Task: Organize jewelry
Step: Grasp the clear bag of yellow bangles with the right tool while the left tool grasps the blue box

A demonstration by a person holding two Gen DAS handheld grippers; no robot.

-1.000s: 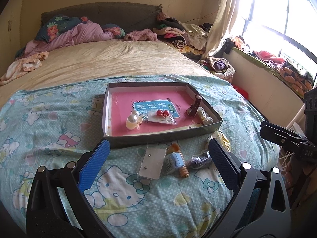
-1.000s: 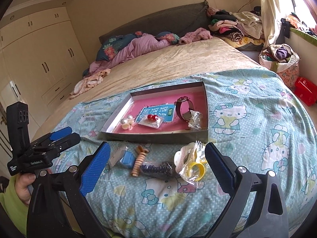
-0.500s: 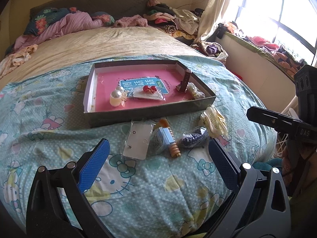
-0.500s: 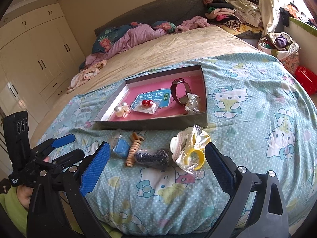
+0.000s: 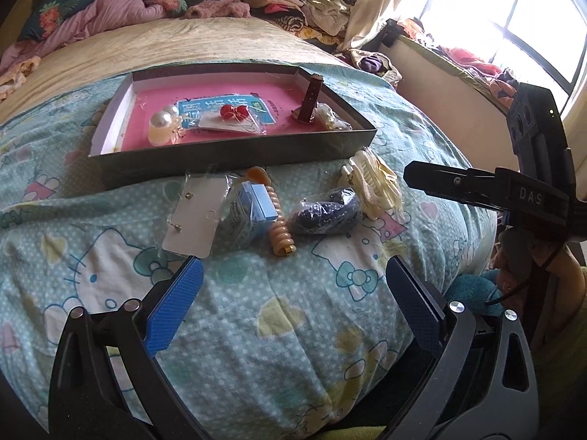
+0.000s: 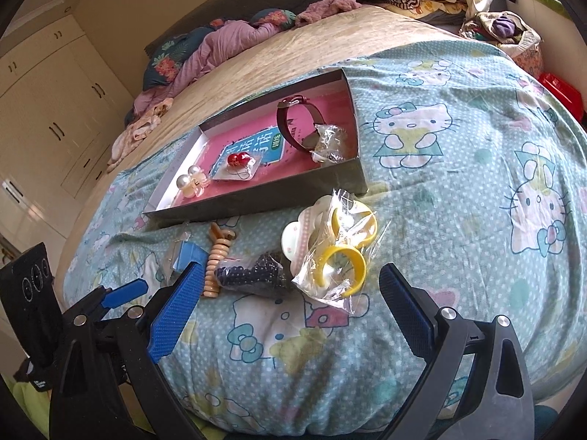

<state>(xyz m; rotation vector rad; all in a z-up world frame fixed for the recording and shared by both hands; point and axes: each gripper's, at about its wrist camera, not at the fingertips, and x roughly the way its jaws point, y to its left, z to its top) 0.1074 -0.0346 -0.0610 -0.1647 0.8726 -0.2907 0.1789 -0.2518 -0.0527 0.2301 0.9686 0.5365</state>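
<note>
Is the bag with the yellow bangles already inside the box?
No, the bag of yellow bangles lies on the blanket in front of the box, outside its wall.

Both grippers are being held level, side by side, jaws spread wide and empty: left gripper, right gripper.

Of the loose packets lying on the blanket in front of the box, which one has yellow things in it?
The clear bag of yellow bangles, rightmost in the row, beside the dark bead packet. The others hold dark, blue or tan pieces.
</note>
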